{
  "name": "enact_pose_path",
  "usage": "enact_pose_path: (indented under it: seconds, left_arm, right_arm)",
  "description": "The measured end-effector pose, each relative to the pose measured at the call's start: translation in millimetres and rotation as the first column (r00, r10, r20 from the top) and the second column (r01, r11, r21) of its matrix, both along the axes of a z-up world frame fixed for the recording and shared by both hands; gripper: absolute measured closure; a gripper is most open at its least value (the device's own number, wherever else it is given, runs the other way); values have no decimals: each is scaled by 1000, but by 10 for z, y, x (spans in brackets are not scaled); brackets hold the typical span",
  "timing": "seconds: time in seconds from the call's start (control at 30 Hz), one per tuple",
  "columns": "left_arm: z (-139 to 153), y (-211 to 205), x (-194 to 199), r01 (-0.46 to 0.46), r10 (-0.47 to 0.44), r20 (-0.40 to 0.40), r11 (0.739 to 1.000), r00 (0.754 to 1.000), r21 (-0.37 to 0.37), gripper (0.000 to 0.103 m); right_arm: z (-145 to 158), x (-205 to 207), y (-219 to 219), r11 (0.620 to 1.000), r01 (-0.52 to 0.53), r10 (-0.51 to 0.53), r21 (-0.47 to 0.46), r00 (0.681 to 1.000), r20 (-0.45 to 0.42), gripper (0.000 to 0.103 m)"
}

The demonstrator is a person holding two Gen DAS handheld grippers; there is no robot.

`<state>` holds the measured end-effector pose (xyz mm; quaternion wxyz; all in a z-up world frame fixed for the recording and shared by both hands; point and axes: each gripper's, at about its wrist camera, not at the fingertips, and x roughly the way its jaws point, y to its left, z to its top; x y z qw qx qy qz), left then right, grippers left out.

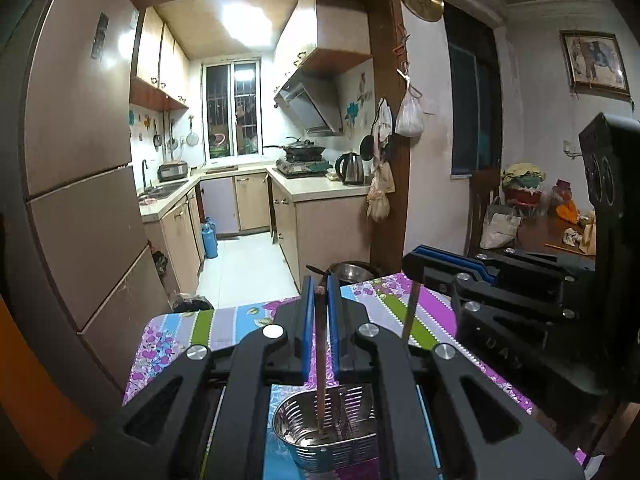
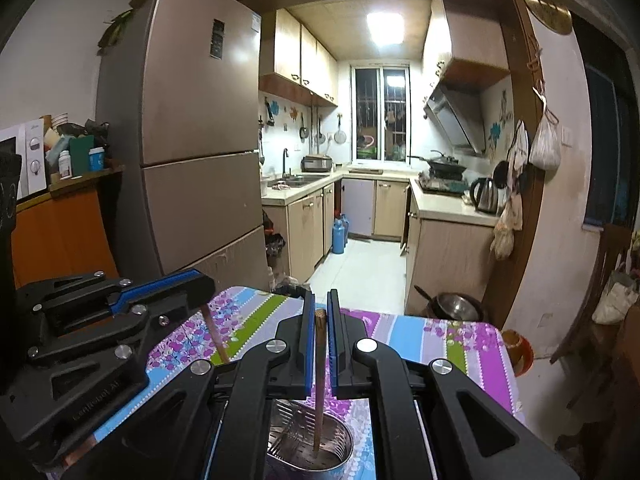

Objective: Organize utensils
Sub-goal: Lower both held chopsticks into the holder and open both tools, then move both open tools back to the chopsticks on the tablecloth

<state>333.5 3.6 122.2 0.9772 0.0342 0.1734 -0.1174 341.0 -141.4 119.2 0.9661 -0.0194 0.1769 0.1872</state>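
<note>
- Two chopsticks are the things in hand. The dark chopstick (image 1: 320,344) is clamped between the blue pads of the left gripper (image 1: 321,286), which are drawn tight on its top end; it hangs almost straight down, so its tip can drop into the holder without catching the rim.
- The light chopstick (image 2: 319,376) is pinched the same way by the right gripper (image 2: 320,302), jaws together on its upper end, the shaft hanging below the pads.
- Directly under each gripper sits the perforated steel utensil holder (image 1: 304,440). Both tips reach inside its mouth; whether either touches the bottom I cannot tell.
- Gripping at the very top leaves the whole length free to slide in, which, in my judgement, is why they are held so high.
- The grippers hang close beside one another, each seen at the side of the other's view, so both sticks share one holder.
- The holder stands on the floral striped tablecloth (image 2: 440,332), which stretches ahead of the fingers; past its far edge lies a metal bowl (image 2: 456,306).
</note>
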Motion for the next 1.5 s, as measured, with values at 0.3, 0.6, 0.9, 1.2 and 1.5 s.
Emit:
enact_pose_path:
  seconds: [0.3, 0.6, 0.9, 1.2, 1.5]
  left_arm:
    - [-122, 30, 83, -7, 7, -23, 1000, 1000, 12, 80]
    - [-39, 253, -399, -21, 21, 46, 1000, 999, -9, 60]
    - [-767, 378, -2153, 73, -83, 121, 993, 989, 91, 46]
    - [-1964, 571, -2791, 1, 1, -56, 999, 998, 40, 47]
    - [-2211, 699, -2920, -46, 50, -90, 998, 995, 53, 47]
  right_arm:
    - [-85, 39, -5, 1000, 7, -7, 12, 1000, -14, 96]
    - [136, -418, -458, 996, 31, -36, 82, 998, 59, 79]
    - [-666, -2327, -1018, 996, -47, 38, 72, 993, 114, 73]
    - [-2332, -3434, -924, 997, 72, -69, 39, 995, -71, 82]
    - [-2691, -3490, -610, 997, 72, -76, -36, 991, -111, 85]
